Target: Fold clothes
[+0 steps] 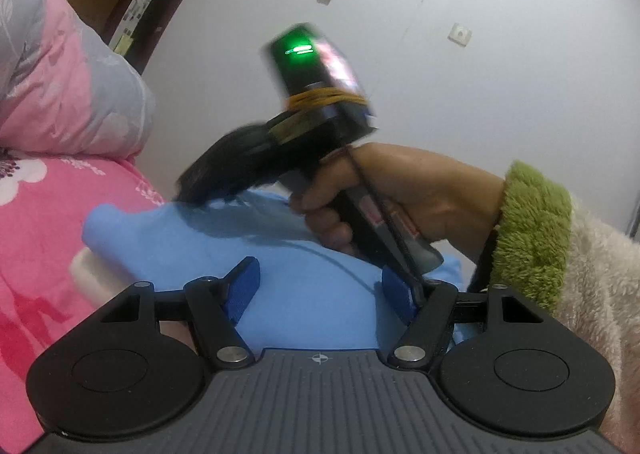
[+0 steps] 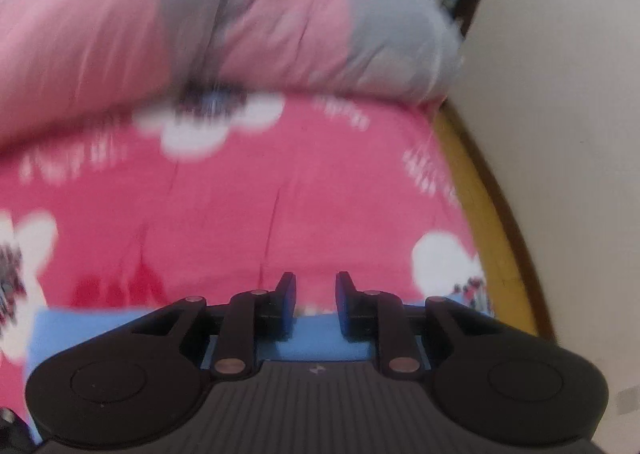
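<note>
Left wrist view: both grippers hover, seemingly parted, over blue cloth.

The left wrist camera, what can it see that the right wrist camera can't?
Only the left wrist view shows the person's hand in a fuzzy green cuff, the white wall, and its own open left hand-held gripper.

Only the right wrist view shows the yellow bed edge and the open right hand-held gripper seen from behind its fingers.

Both show the blue garment, the pink flowered sheet and the pink-and-grey quilt.
</note>
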{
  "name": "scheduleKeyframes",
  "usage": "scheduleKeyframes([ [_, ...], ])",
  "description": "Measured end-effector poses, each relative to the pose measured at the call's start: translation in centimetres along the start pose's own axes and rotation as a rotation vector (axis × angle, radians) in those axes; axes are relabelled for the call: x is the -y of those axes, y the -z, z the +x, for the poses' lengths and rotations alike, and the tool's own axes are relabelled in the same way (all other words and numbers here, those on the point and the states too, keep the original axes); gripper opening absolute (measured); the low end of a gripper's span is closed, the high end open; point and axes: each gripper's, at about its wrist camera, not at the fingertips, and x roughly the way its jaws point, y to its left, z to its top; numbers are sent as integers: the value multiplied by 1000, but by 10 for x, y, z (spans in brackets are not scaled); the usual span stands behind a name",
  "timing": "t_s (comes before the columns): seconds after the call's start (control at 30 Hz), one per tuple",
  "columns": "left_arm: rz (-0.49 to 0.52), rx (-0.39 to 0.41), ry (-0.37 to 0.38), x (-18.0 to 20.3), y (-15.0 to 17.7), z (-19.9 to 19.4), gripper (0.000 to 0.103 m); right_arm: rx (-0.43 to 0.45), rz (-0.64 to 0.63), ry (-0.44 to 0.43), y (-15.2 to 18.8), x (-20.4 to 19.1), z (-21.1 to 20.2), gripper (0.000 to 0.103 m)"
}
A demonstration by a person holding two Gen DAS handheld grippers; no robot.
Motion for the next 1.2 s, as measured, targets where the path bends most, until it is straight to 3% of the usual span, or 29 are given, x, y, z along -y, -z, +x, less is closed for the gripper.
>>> scheduleKeyframes([
  [0.07,-15,17,4,-3,-3,-5,68,85,71,24,1,16,-24,23],
  [0.17,-36,62,-3,-10,-10,-10,70,136,99,-56,8,36,-58,23],
  [0.3,-91,60,-35,-32,-22,5,70,84,43,-201,25,39,-70,23],
  [0.37,-155,30,-67,-50,-24,16,70,41,38,-221,34,40,-65,23],
  [0.47,-244,26,-90,-68,-20,14,67,-12,103,-114,46,58,-53,21],
  [0.5,-261,36,-93,-71,-20,10,67,3,168,-107,51,73,-55,17],
  [0.57,-286,59,-105,-74,-21,1,70,50,293,-55,60,102,-66,20],
  [0.63,-285,88,-135,-70,-25,-9,73,102,358,109,70,125,-87,21],
  [0.67,-285,103,-150,-68,-27,-14,73,131,367,151,76,133,-99,21],
  [0.77,-247,133,-135,-53,-35,-25,74,246,395,161,98,146,-145,21],
  [0.83,-173,106,-108,-32,-39,-24,74,315,370,126,117,144,-175,21],
  [1.03,-42,1,-58,12,-30,-5,74,364,212,-13,171,100,-200,20],
  [1.2,33,-72,-26,37,-19,10,74,365,333,98,210,127,-202,19],
])
